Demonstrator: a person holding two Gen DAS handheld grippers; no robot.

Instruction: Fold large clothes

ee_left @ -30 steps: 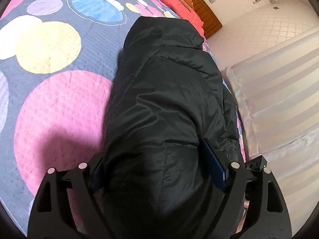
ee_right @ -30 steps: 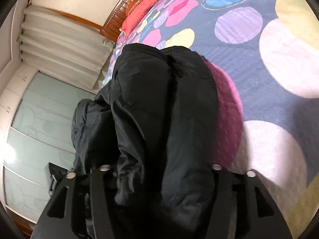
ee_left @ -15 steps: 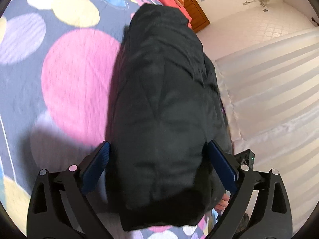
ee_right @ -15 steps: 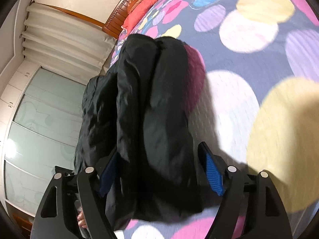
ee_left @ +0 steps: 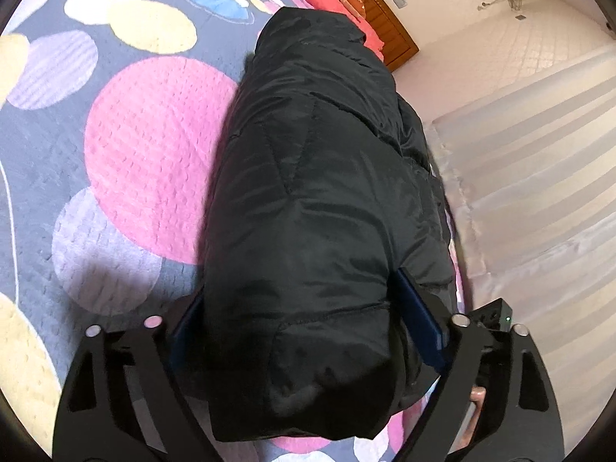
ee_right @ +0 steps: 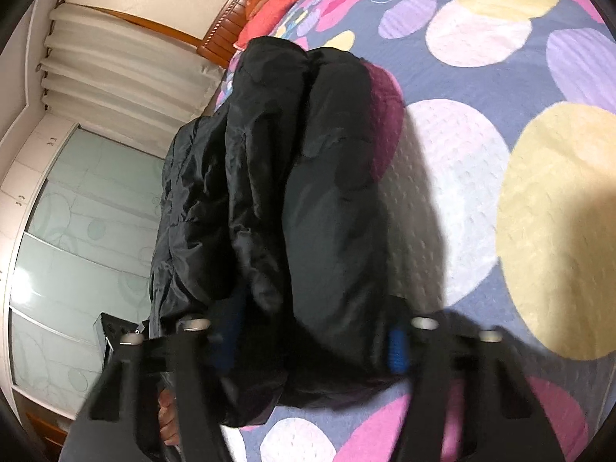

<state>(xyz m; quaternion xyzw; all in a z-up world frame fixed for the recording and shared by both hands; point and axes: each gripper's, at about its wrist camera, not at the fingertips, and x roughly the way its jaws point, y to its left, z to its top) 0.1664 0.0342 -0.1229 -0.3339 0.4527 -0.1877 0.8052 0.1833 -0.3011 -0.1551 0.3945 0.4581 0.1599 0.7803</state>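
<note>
In the left wrist view, the black puffy quilted nylon jacket is lying as a long folded bundle on the polka-dot quilted bedspread, running away from the camera toward the wooden headboard, close to the bed's edge by the pale pleated curtain. The left gripper is straddling the near end of that bundle, jaws spread wide, both blue pads pressing against the padded sides. It looks to be gripping the bundle's full thickness rather than standing clear of it.

Over to the right wrist view, and the same jacket is showing its layers: two or three thick folds stacked side by side, with looser shiny fabric spilling toward the frosted glass wardrobe doors. The right gripper is also straddling the near end, jaws wide, blue pads against the fabric on either side; this view is blurred, yet the bundle is filling the gap completely.

Handling judgement: this jacket is looking light, soft and springy, with a slick shell that will probably slide and puff back open. The best hold is likely deep across all the layers at the folded end, not on the outer skin alone.
</note>
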